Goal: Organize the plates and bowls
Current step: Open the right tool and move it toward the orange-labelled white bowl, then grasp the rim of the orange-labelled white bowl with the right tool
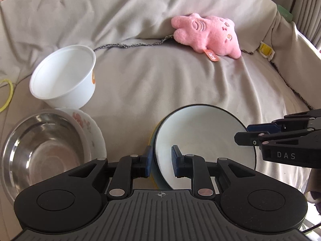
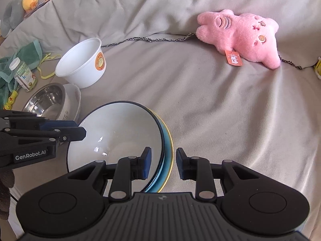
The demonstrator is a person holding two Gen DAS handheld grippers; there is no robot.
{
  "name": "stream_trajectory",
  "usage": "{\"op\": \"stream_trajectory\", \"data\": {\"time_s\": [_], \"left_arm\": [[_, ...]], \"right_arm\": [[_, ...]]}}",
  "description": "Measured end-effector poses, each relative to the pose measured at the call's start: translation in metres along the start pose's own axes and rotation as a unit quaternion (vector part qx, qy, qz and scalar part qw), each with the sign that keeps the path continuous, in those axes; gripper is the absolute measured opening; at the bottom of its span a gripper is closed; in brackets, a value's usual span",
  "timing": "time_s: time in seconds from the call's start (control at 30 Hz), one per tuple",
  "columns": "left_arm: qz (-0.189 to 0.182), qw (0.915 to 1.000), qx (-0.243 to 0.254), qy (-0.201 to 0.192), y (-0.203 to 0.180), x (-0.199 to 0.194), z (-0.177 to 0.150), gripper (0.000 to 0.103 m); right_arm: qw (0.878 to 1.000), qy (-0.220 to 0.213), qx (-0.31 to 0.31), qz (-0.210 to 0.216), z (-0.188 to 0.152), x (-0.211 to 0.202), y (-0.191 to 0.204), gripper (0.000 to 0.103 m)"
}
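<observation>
The left tongs stand spread, blue pads either side of the left rim of a glossy white dark-rimmed bowl; whether the pads touch it is hard to tell. The bowl sits tilted on a blue plate with a yellow edge, mostly hidden beneath it, on a wrinkled beige bed cover. The right tongs are spread too, straddling the right rims of bowl and plate.

At nine o'clock of the bowl, a shiny steel bowl nests in a white floral dish, largely covered. At ten o'clock, a smooth white plastic tub with an orange sticker tips leftward. At one o'clock, farthest off, lies a fuzzy pink plush toy.
</observation>
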State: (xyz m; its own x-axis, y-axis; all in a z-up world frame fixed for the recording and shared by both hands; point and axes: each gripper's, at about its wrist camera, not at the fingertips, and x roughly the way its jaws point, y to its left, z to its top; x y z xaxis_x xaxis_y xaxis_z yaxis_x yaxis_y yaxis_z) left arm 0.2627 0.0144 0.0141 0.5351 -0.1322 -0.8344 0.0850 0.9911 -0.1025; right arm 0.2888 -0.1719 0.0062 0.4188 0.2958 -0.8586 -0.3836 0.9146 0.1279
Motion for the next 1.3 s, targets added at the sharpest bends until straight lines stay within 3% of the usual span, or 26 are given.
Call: {"op": "stream_trajectory", "data": {"time_s": [0.17,0.3,0.4,0.47,0.53,0.7,0.87,0.97,1.13,1.2,1.3], "left_arm": [[-0.008,0.9998,-0.013,-0.013,0.011,-0.005,0.000,0.023],[-0.044,0.9959,-0.064,-0.047,0.042,-0.012,0.000,0.023],[-0.055,0.9847,-0.135,-0.096,0.084,-0.023,0.006,0.023],[-0.040,0.9751,-0.175,-0.130,0.114,-0.028,0.011,0.024],[-0.017,0.9669,-0.203,-0.154,0.146,-0.028,0.019,0.024],[0.017,0.9579,-0.247,-0.146,0.210,-0.006,0.045,0.024],[0.022,0.9625,-0.244,-0.117,0.239,0.030,0.065,0.024],[0.024,0.9608,-0.256,-0.105,0.251,0.049,0.066,0.024],[0.011,0.9561,-0.282,-0.077,0.263,0.074,0.066,0.024],[-0.015,0.9545,-0.291,-0.066,0.265,0.072,0.066,0.024],[-0.045,0.9547,-0.279,-0.094,0.259,0.049,0.062,0.024]], "right_arm": [[1.000,-0.002,0.000,-0.006,0.005,0.000,0.002,0.027],[1.000,-0.014,0.004,-0.010,0.019,-0.002,0.005,0.030],[1.000,-0.025,0.018,-0.003,0.037,-0.001,0.010,0.040],[0.999,-0.028,0.027,0.009,0.051,0.004,0.016,0.048],[0.999,-0.035,0.029,0.016,0.065,0.012,0.027,0.048],[0.998,-0.043,0.026,0.023,0.108,0.046,0.069,0.048],[0.996,-0.024,0.064,0.063,0.153,0.098,0.106,0.048],[0.995,-0.009,0.067,0.067,0.175,0.136,0.129,0.048],[0.995,0.022,0.075,0.063,0.188,0.183,0.141,0.048],[0.994,0.033,0.087,0.061,0.187,0.193,0.138,0.048],[0.993,0.044,0.099,0.054,0.181,0.198,0.128,0.047]]}}
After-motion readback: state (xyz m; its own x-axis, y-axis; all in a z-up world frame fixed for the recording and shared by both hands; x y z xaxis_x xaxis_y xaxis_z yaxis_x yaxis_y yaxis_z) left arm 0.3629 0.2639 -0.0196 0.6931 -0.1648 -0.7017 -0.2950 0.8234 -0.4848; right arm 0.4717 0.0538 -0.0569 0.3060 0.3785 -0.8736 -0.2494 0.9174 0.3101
